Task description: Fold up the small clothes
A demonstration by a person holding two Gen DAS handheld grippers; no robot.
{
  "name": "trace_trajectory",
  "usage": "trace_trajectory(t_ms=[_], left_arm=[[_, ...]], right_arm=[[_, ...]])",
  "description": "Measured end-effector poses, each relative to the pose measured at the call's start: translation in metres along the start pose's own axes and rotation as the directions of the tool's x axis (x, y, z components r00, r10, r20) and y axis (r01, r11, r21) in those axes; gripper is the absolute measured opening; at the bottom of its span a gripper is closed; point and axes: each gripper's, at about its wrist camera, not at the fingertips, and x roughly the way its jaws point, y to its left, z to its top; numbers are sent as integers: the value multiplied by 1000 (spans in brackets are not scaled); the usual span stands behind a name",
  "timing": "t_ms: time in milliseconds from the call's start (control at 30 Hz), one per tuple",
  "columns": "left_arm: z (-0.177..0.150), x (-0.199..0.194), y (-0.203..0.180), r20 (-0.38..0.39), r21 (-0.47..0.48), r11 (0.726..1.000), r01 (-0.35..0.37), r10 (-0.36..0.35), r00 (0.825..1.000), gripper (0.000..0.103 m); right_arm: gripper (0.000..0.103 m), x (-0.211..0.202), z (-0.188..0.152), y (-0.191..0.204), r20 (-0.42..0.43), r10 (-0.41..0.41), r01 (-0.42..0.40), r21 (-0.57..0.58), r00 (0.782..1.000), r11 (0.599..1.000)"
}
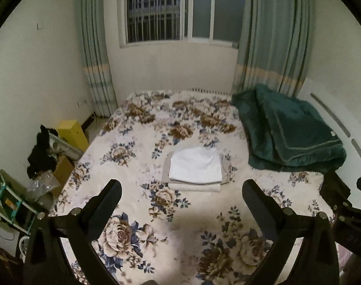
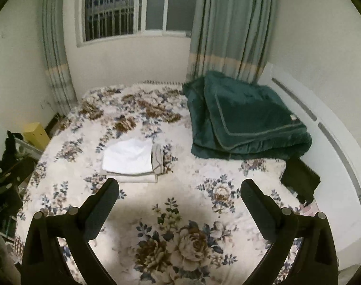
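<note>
your left gripper [image 1: 181, 187] and right gripper [image 2: 180, 186] both hover above the floral bedspread [image 1: 137, 147] with fingers spread wide apart, holding nothing. the folded stack of small clothes [image 1: 195, 169], a white piece on top of beige ones, lies on the bedspread just beyond your fingertips, left of the green quilt [image 1: 289, 133] and well apart from it. a dark garment [image 2: 300, 178] lies at the near edge of the quilt, close to the white headboard [image 2: 334, 142].
</note>
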Motion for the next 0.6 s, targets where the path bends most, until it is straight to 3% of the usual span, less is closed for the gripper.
trace_trajectory(t_ms=[333,600], left_arm=[[-6,-73,-6,73,-20,1000,-3,4,997,103],[-9,-93,-8,100,-25,999,-23,25,995,103]], right_arm=[[103,-98,4,-19,109,74,-72,-19,991,997],[103,-123,2,-25,131,112,-109,-30,985,994]])
